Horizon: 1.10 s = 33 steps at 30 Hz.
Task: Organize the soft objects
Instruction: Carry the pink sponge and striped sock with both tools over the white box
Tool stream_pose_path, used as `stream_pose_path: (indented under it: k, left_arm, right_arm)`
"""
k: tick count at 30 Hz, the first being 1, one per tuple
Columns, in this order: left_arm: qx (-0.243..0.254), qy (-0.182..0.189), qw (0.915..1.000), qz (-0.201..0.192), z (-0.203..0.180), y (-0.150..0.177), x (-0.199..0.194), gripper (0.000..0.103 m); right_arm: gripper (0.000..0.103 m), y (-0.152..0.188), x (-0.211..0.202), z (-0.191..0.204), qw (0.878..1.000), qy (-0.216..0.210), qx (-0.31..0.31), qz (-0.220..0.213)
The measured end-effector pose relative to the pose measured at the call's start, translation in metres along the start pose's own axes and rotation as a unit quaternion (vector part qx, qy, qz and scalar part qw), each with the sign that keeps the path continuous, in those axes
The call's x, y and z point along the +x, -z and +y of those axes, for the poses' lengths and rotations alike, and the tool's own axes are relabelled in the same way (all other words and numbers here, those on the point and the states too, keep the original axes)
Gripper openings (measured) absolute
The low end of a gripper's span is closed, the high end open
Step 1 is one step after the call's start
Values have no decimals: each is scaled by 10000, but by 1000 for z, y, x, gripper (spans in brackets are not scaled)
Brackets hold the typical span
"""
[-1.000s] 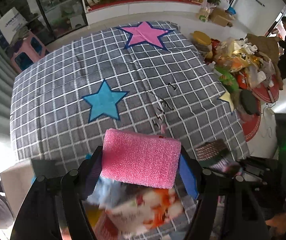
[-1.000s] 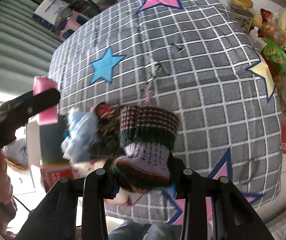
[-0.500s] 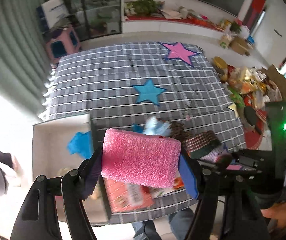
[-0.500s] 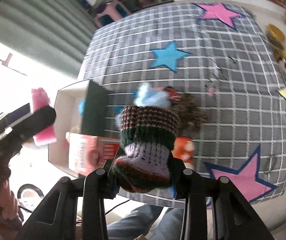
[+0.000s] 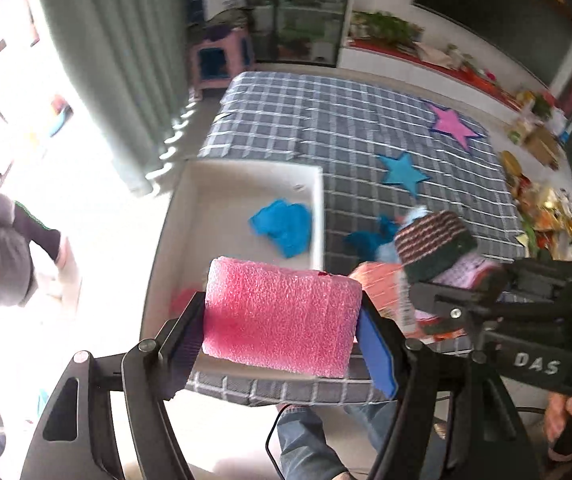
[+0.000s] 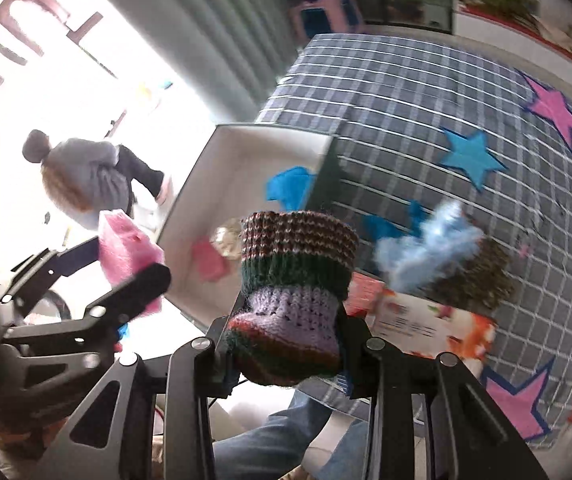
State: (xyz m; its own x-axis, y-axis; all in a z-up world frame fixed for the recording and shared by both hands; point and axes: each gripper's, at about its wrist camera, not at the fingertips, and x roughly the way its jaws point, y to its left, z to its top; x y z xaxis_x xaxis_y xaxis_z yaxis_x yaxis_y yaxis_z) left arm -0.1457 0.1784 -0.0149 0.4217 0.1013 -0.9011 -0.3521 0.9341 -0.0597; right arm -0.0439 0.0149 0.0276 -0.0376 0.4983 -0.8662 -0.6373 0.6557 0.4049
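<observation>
Above the white box [image 5: 246, 168], left gripper [image 5: 282, 320] clamped on pink foam block [image 5: 282, 316]. Beside it, right gripper [image 6: 286, 344] pinching striped knitted sock [image 6: 293, 280]. Blue cloth [image 5: 284, 226] inside box.

Two grippers, one pink foam block [image 5: 282, 316], one knitted sock [image 6: 293, 296], one white box [image 5: 206, 216], roughly three loose soft items near its right edge.

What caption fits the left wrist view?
Left gripper holds pink foam block above white box containing blue cloth.

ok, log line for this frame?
left gripper: shut on pink foam block | right gripper: shut on knitted sock | white box: holds blue cloth
</observation>
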Motion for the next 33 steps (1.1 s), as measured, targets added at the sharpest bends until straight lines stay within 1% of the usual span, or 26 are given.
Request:
stream_pose_path:
  k: [4, 8, 13, 22, 33]
  left_arm:
    - [-255, -195, 9995, 13, 25, 13, -1, 74]
    - [-451, -267, 9986, 4, 42, 25, -3, 74]
    - [-680, -303, 9972, 15, 56, 31, -2, 74]
    - [-886, -340, 9955, 8, 66, 31, 0, 74]
    - [-1012, -424, 9940, -15, 74, 30, 1, 74]
  right_arm:
    - [38, -4, 9, 24, 9996, -72, -267, 108]
    - [38, -8, 20, 43, 9984, -139, -489, 238]
    - [38, -13, 29, 61, 9966, -156, -727, 343]
    - [38, -21, 41, 71, 9948, -151, -877, 499]
    - [38, -34, 46, 80, 9935, -153, -989, 548]
